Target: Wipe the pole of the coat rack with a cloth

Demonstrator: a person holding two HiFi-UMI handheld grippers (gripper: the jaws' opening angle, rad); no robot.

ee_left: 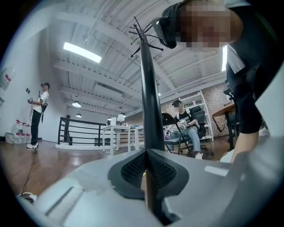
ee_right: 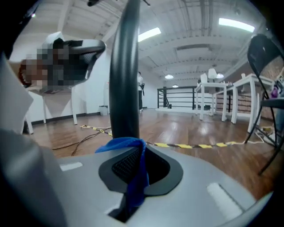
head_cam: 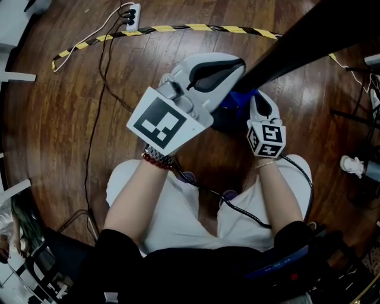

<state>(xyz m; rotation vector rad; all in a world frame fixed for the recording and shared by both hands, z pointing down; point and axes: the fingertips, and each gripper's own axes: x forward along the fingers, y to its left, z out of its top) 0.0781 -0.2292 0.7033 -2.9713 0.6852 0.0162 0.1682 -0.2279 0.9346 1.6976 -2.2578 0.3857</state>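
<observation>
The coat rack's black pole slants from the middle of the head view to the upper right. In the left gripper view the pole rises straight up to its hooks. My left gripper is shut, nothing clearly between its pads, its tip against the pole's near side; in the head view the left gripper sits left of the pole. My right gripper is shut on a blue cloth, whose top fold lies against the pole. From above, the cloth shows beside the right gripper.
Wooden floor below, with a yellow-black striped strip, a white power strip and trailing cables. The holder's white-trousered legs are under the grippers. A seated person, a standing person, white tables and a black chair stand farther off.
</observation>
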